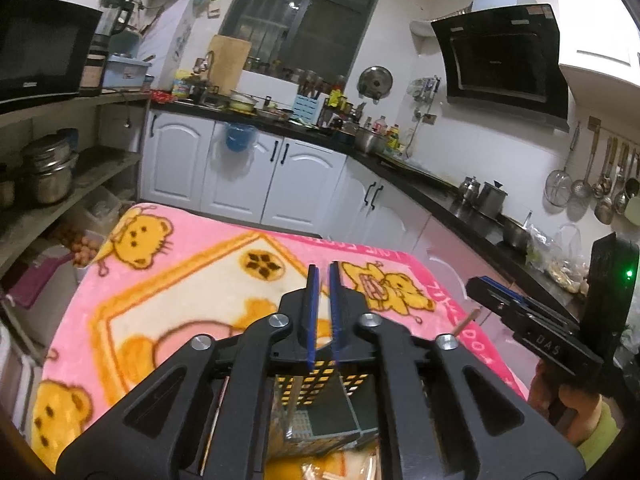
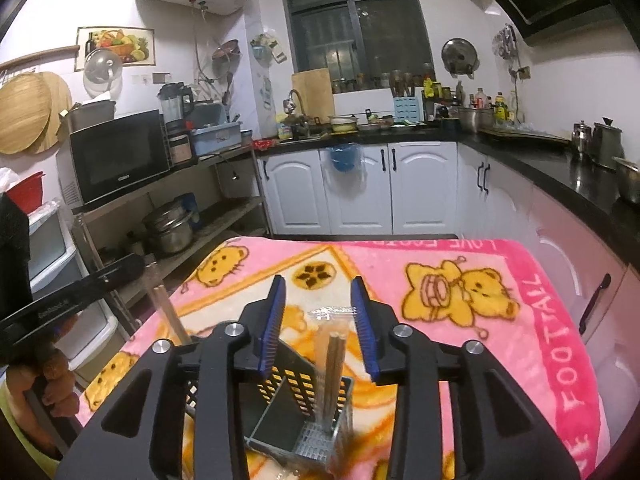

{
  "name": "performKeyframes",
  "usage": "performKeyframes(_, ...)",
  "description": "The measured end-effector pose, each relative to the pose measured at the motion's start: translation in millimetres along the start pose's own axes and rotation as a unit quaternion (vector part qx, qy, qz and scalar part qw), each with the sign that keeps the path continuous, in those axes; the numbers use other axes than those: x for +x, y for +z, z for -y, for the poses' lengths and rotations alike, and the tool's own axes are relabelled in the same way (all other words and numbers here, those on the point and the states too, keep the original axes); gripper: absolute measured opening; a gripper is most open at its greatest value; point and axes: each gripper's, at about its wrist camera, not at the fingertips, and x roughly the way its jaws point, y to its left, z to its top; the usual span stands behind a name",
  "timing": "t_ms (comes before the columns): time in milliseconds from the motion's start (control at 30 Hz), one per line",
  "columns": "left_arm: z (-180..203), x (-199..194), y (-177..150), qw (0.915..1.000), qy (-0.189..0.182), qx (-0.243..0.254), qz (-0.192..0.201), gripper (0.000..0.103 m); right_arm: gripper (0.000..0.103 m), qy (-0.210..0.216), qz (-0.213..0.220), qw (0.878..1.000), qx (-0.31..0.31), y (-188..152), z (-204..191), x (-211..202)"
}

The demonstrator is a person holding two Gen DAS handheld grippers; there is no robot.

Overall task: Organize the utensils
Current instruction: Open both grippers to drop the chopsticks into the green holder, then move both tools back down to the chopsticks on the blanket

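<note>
A black perforated utensil holder (image 2: 296, 412) with an inner divider stands on the pink bear blanket (image 2: 440, 280), below both grippers; it also shows in the left wrist view (image 1: 320, 400). A wrapped pair of wooden chopsticks (image 2: 334, 376) stands upright in its right compartment. My right gripper (image 2: 320, 320) is open just above those chopsticks, not touching them. My left gripper (image 1: 324, 312) has its blue pads nearly together; in the right wrist view it appears at the left (image 2: 100, 280) holding another pair of chopsticks (image 2: 168, 312) that slants down toward the holder.
The blanket (image 1: 180, 280) covers a small table. White cabinets (image 2: 360, 188) and a black counter (image 2: 560, 168) with pots run behind and to the right. A shelf (image 2: 180, 208) with a microwave and pots stands at the left. More wrapped chopsticks (image 1: 320, 472) lie near the front edge.
</note>
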Motion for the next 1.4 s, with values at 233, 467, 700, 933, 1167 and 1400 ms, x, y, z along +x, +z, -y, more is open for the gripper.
performKeyframes(233,-4.2,-15.1,-0.6,0.9999,0.011,-0.004,0.000,0.034,0.046,-0.010,-0.010,1.000,0.008,-6.3,4.1,-9.5)
performKeyframes(467,-2.3,-29.3,-6.5,0.9997,0.023,0.003,-0.002,0.052,0.051,-0.017,-0.008,1.000,0.007,-10.4,5.7,-22.9)
performKeyframes(700,-3.7,-39.6,-22.7,0.9995,0.027,0.001,-0.013,0.064,0.053,-0.018,-0.011,1.000,0.005,-22.9,5.7,-42.1)
performKeyframes(933,-10.4,-49.5,-43.3,0.9989,0.036,-0.008,-0.028,0.073,0.055,-0.016,-0.020,1.000,0.004,-40.7,3.8,-58.3)
performKeyframes(1167,-19.4,-59.7,-65.4,0.9980,0.043,-0.021,-0.041,0.078,0.057,-0.008,-0.030,1.000,0.001,-59.4,-5.2,-70.3)
performKeyframes(1400,-28.3,-67.7,-82.0,0.9965,0.051,-0.028,-0.060,0.082,0.059,0.007,-0.049,0.999,-0.014,-80.3,-21.8,-75.5)
